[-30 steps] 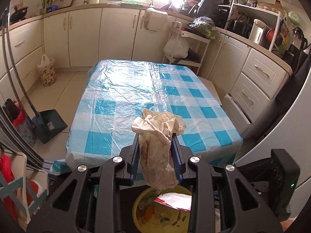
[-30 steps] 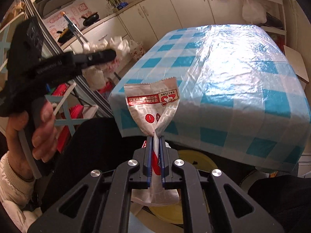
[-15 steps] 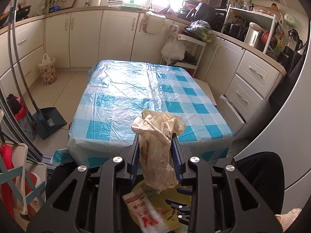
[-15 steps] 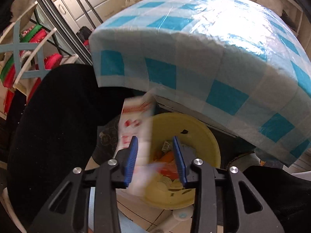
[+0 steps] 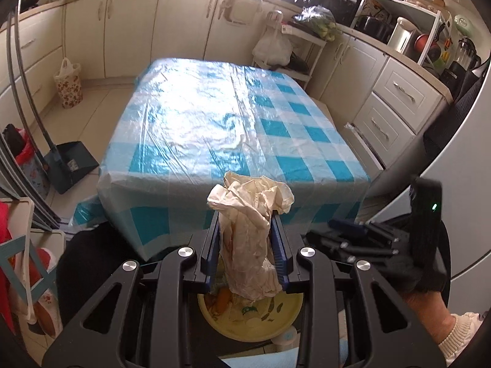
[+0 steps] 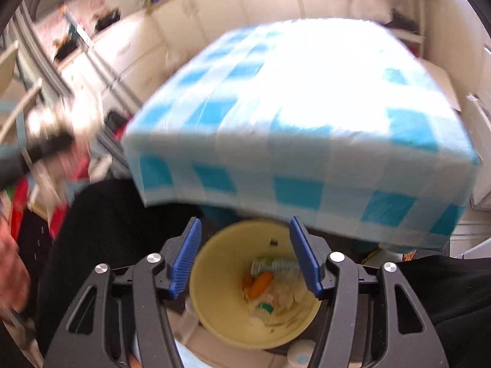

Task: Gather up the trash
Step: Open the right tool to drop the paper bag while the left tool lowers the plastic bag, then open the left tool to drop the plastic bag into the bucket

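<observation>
Left tongs (image 5: 247,242) pinching crumpled cream tissue (image 5: 250,239); right tongs (image 6: 245,256) opening, nothing between.

A blue-checked tablecloth (image 5: 233,128) covers the table; a dark dustpan (image 5: 69,165) stands on the floor beside it.

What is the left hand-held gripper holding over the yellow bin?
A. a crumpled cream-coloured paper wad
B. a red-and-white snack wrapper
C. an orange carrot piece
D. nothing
A: the crumpled cream-coloured paper wad sits pinched between the left hand-held gripper fingers, above the round yellow plastic bin.
</observation>
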